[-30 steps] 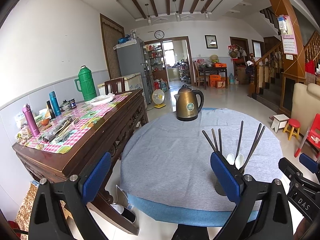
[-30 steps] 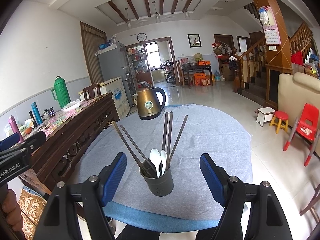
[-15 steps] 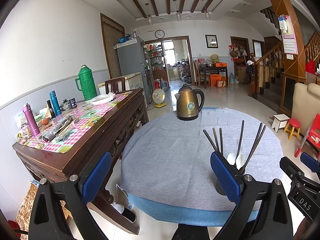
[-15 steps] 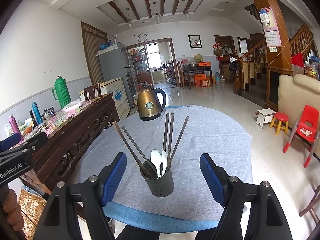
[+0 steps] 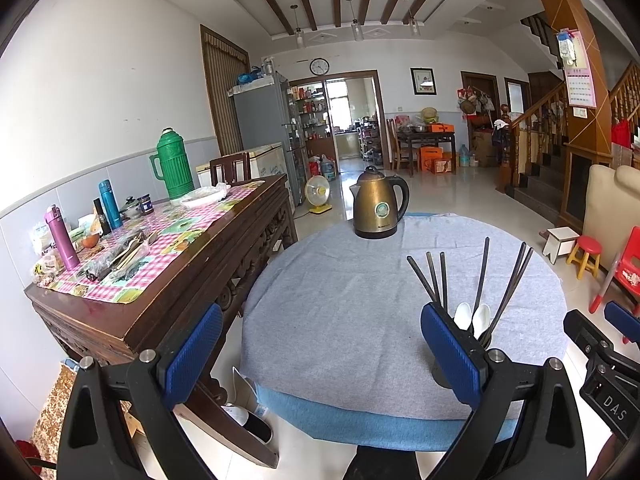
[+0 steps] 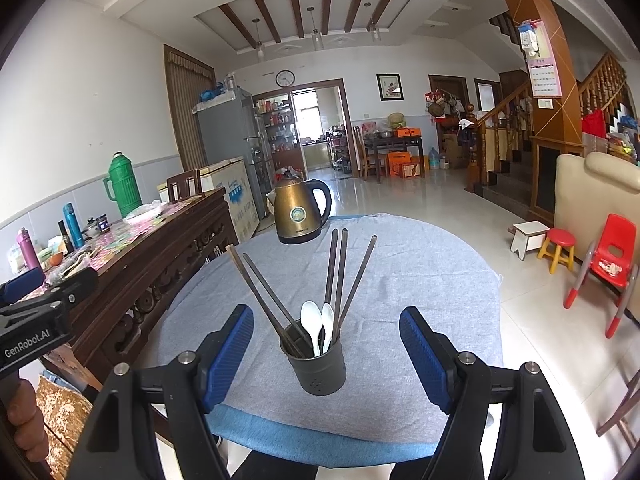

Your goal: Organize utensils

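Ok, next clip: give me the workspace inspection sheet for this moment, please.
Surface: round table under a grey cloth, blue edge at the near side.
Job's things: dark utensil holder upright near the front edge, holding dark chopsticks and two white spoons.
Clutter: bronze electric kettle at the far edge.
Grippers: right gripper open, the holder seen between its fingers, untouched; left gripper open, empty.
Cables: nothing seen.
Surroundings: wooden sideboard beside the table with a green thermos and bottles; red child's chair, stools and staircase on the other side.
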A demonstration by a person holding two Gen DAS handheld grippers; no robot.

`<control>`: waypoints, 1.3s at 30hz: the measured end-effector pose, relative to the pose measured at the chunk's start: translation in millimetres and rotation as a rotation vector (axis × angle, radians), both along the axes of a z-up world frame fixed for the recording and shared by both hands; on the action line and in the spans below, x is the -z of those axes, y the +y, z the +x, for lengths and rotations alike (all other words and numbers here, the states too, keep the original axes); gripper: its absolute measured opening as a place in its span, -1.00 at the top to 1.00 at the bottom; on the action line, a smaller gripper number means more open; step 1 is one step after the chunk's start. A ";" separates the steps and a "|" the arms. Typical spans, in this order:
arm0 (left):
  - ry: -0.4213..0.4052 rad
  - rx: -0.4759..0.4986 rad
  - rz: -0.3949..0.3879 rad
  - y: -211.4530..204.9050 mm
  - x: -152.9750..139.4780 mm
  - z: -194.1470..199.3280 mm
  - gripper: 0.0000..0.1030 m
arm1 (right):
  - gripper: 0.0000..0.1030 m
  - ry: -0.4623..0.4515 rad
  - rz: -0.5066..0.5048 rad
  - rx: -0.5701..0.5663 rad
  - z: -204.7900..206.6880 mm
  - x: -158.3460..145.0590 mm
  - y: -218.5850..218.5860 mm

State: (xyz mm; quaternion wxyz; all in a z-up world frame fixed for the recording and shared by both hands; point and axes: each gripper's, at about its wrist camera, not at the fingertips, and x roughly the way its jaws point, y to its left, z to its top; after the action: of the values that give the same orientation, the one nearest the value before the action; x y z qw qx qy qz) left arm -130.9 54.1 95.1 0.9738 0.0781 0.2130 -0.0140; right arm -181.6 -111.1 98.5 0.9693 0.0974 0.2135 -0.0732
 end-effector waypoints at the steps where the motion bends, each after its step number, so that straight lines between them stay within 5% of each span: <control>1: 0.001 0.001 -0.002 0.3 0.2 -0.8 -0.93 | -0.53 0.000 0.000 0.000 -0.1 0.0 0.1; 39: 0.070 -0.029 -0.072 17.4 18.2 29.6 -0.93 | -0.53 0.030 -0.099 -0.004 12.9 7.5 14.2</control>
State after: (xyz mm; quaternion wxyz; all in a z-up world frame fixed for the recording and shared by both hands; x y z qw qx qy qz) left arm -101.3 71.4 76.9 0.9681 0.0392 0.2473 -0.0101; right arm -168.7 -96.8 91.0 0.9698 0.0476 0.2242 -0.0834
